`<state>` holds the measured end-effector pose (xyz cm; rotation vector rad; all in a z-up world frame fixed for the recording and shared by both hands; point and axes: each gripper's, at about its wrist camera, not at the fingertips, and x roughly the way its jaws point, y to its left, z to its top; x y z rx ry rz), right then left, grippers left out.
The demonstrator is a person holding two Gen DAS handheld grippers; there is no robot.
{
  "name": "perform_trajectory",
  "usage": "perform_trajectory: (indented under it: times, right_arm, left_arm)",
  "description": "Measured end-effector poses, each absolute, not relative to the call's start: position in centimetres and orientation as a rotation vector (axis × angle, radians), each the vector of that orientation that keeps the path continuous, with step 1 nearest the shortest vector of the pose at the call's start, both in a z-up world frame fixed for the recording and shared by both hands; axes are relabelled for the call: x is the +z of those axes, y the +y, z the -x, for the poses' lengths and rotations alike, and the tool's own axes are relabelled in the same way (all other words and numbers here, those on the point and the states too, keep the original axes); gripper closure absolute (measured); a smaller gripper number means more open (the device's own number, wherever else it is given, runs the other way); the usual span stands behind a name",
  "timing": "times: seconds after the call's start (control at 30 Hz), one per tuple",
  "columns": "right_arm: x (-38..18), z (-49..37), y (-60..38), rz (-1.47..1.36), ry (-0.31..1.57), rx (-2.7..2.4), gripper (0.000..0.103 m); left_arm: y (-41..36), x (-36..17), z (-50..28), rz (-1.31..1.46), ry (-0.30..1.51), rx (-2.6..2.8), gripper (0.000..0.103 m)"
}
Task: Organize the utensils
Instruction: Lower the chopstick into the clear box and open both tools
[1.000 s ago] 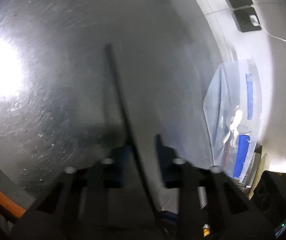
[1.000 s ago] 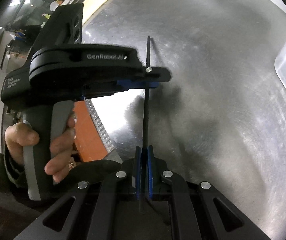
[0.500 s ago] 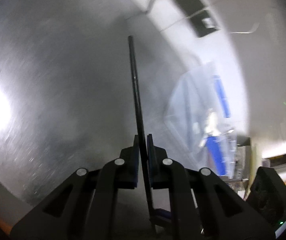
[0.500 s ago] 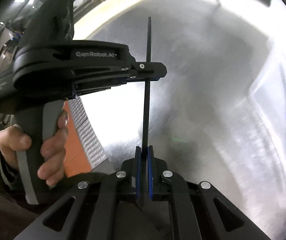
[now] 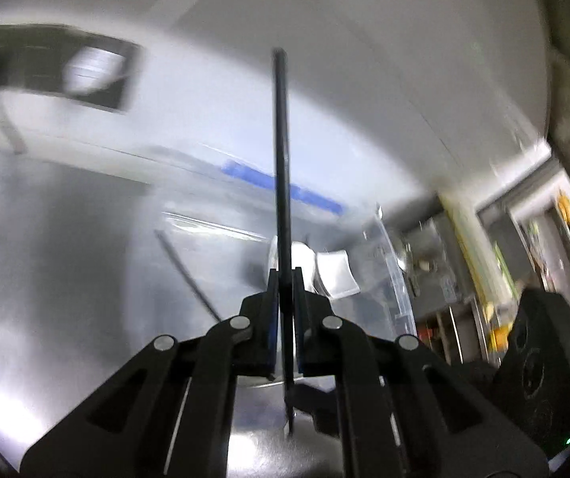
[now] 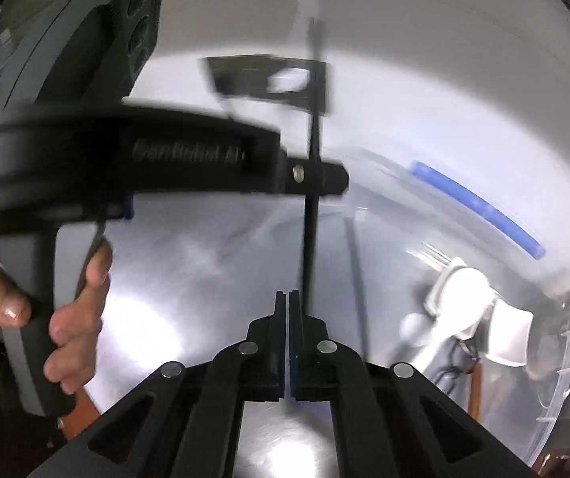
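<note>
Chopstick point(image 5: 281, 167) pinched in left gripper point(image 5: 284, 279), sticks up past jaws, over steel table point(image 5: 57, 247). Right gripper point(image 6: 287, 298) pressed together, holding nothing; chopstick just right of jaws. Clear bin point(image 6: 556, 378) farther right, white utensils point(image 6: 464, 298) inside.

Brushed-metal surface point(image 5: 65, 263) ran to white wall, glare patches on it. Clear plastic container point(image 6: 556, 378) with blue strip sat on it; orange mat point(image 6: 81, 410) lay at near-left edge.
</note>
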<state>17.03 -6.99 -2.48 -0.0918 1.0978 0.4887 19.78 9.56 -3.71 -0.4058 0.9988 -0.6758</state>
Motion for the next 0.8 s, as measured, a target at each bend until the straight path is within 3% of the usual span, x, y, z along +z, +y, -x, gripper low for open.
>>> perform_trajectory:
  times: [0.17, 0.33, 0.6, 0.8]
  right_arm:
    - [-7.0, -22.2, -10.7, 0.06, 1.217, 0.419, 0.102]
    - [-11.9, -24.3, -12.6, 0.062, 1.339, 0.378, 0.102]
    - [-14.8, -25.7, -13.6, 0.064, 1.416, 0.366, 0.102]
    - [-11.7, -24.5, -13.9, 0.101, 1.314, 0.298, 0.101]
  left_arm:
    - [3.5, -11.4, -26.4, 0.319, 1.299, -0.708, 0.097]
    - [0.6, -17.3, -28.7, 0.258, 1.455, -0.634, 0.098]
    - [-0.3, -16.1, -29.5, 0.109, 1.403, -0.531, 0.097]
    - [1.0, -12.4, -27.6, 0.063, 1.288, -0.468, 0.097]
